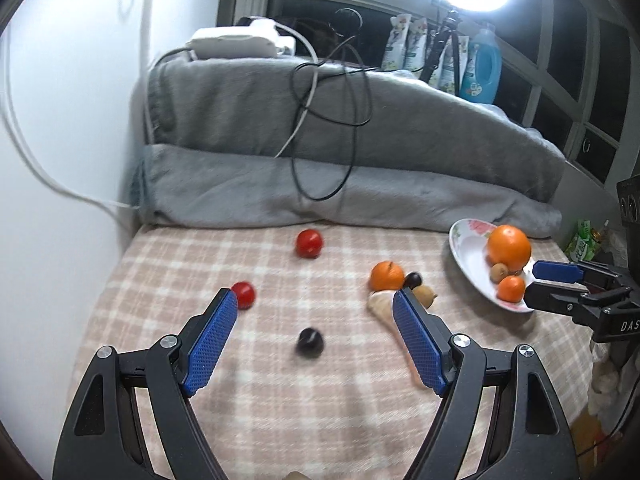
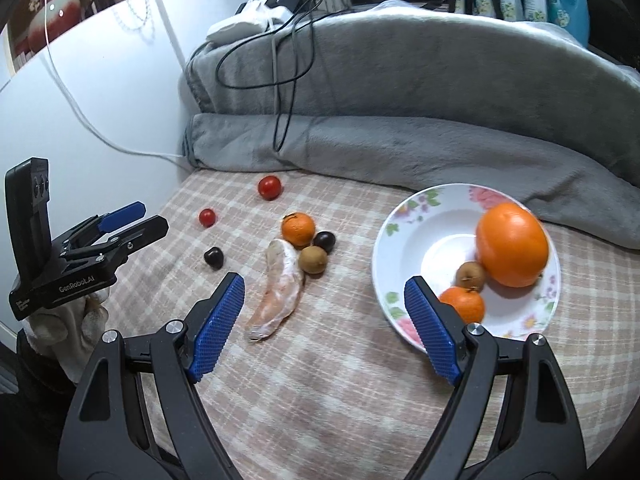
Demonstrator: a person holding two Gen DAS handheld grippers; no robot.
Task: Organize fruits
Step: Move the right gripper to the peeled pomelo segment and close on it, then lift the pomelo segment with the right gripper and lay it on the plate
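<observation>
On the checked bed cover, as I see it from both wrist cameras:

Bed (image 2: 320, 380): checked cover carries everything; a soft base, so I judge round fruit stays put where it lies.
Plate (image 2: 404, 248): white, flowered rim, at the right side near the grey blanket (image 2: 440, 140); I take it as the collecting point.
Plate contents: large orange (image 2: 512, 246), small tangerine (image 2: 464, 304) and a small brown fruit (image 2: 471, 275), all touching, settled into the dish's low side.
Loose cluster: second tangerine (image 2: 298, 229), dark plum (image 2: 324, 241), brown kiwi-like fruit (image 2: 313, 259), and a peeled citrus segment (image 2: 280, 288), bunched left of the plate, not yet sorted.
Loose singles: two red tomatoes (image 2: 270, 187) (image 2: 207, 217) and another dark plum (image 2: 213, 258), well apart from the plate on the left.
Right tongs (image 2: 326, 300): wide open, nothing between the pads; they straddle the gap between segment and plate rim, one pad over the rim beside the small tangerine.
Left tongs (image 1: 314, 316): open and empty, aimed over the lone dark plum (image 1: 309, 342); I judge that as my next pick, since it lies nearest that side.
Progress: three pieces plated, seven outstanding, by my count.
</observation>
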